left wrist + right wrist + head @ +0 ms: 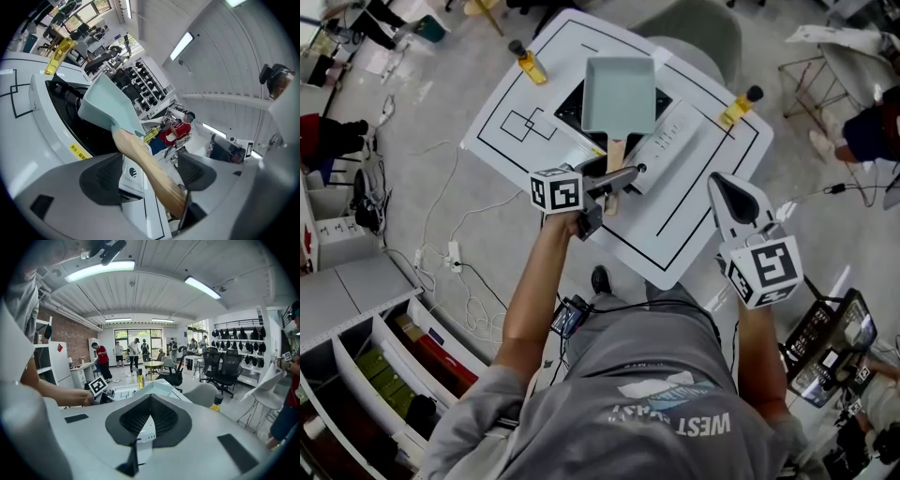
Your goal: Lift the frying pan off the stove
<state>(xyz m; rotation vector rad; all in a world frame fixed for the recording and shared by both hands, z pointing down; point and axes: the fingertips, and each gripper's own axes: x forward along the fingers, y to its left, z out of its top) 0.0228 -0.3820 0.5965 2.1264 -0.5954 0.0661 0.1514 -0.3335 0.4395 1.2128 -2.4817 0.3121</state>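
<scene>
A pale teal square frying pan (619,94) sits on the black top of a white induction stove (673,131), its wooden handle (616,150) pointing toward me. My left gripper (619,183) is at the handle's near end. In the left gripper view the jaws (149,173) stand open on either side of the wooden handle (140,159), and the dark pads do not press on it; the pan (105,105) and stove (51,136) lie beyond. My right gripper (720,185) hovers over the table's right part, shut and empty (149,413).
The stove stands on a white table mat with black lines (694,220). Two bottles of yellow liquid stand on it, one at the far left (528,62) and one at the right (739,108). A grey chair (698,28) is behind the table. Cables and shelves (356,366) lie left.
</scene>
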